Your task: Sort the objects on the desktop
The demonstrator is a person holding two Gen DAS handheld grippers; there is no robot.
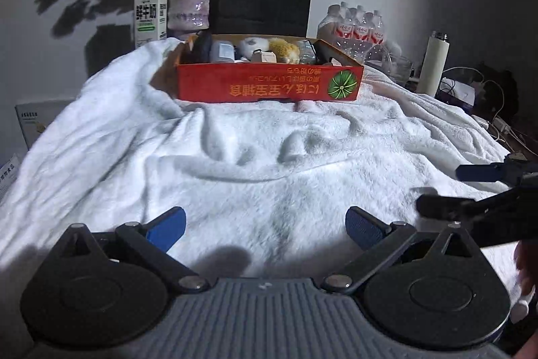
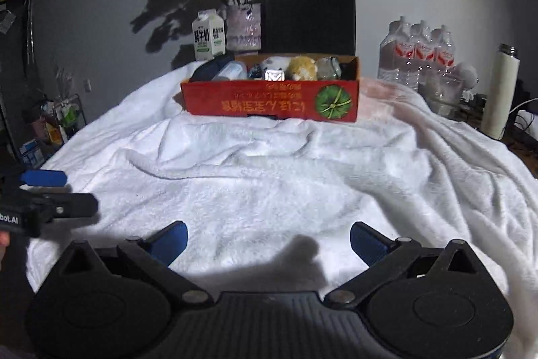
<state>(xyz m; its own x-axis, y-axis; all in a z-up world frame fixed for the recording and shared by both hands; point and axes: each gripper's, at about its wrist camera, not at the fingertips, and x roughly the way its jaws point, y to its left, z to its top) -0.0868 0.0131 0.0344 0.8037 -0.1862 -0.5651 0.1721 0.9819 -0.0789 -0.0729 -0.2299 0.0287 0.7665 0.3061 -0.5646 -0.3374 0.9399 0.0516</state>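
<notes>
Left gripper (image 1: 265, 229) and right gripper (image 2: 269, 244): both hovering over the white blanket (image 1: 235, 164), jaws standing wide apart, holding nothing. Red cardboard box (image 1: 269, 83): sitting at the blanket's far end, holding the small desktop objects (image 2: 289, 68), a black paper bag (image 2: 311, 12) standing behind it.

You've got bare white blanket (image 2: 269, 177) ahead, open up to the red box (image 2: 269, 103). Behind it, black bag (image 2: 311, 12), vase (image 2: 243, 26), milk carton (image 2: 208, 34) block. Water bottles (image 2: 417, 56), thermos (image 2: 501, 90) crowd the right.
</notes>
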